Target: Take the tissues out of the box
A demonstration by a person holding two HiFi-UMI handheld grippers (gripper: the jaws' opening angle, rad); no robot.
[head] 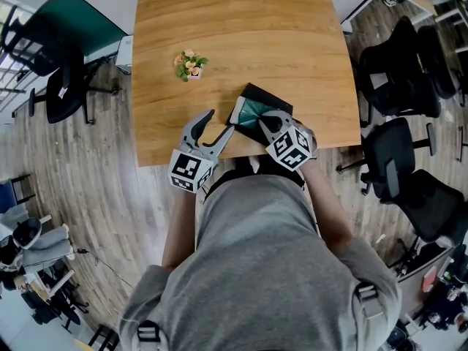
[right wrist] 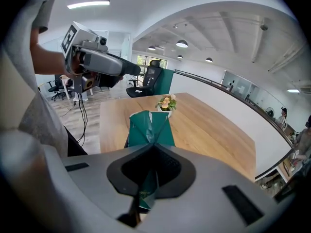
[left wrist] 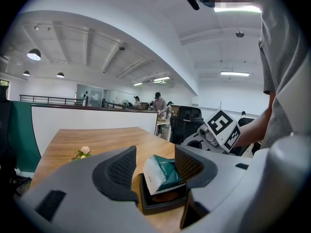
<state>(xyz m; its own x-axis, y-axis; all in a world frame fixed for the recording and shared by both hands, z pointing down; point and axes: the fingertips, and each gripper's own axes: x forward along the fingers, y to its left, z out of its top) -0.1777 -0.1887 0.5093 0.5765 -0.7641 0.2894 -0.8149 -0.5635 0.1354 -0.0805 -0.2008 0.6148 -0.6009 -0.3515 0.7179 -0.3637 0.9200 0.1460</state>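
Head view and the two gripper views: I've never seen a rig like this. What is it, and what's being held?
A person at a wooden table holds a two-jaw tool in each hand. The head view looks down from the person's head; each gripper view looks along that tool's own jaws. On the table stand a small potted flower and a black box. The right hand-held gripper is shut on a green tissue pack that tilts up out of the box. The left hand-held gripper is open and empty.
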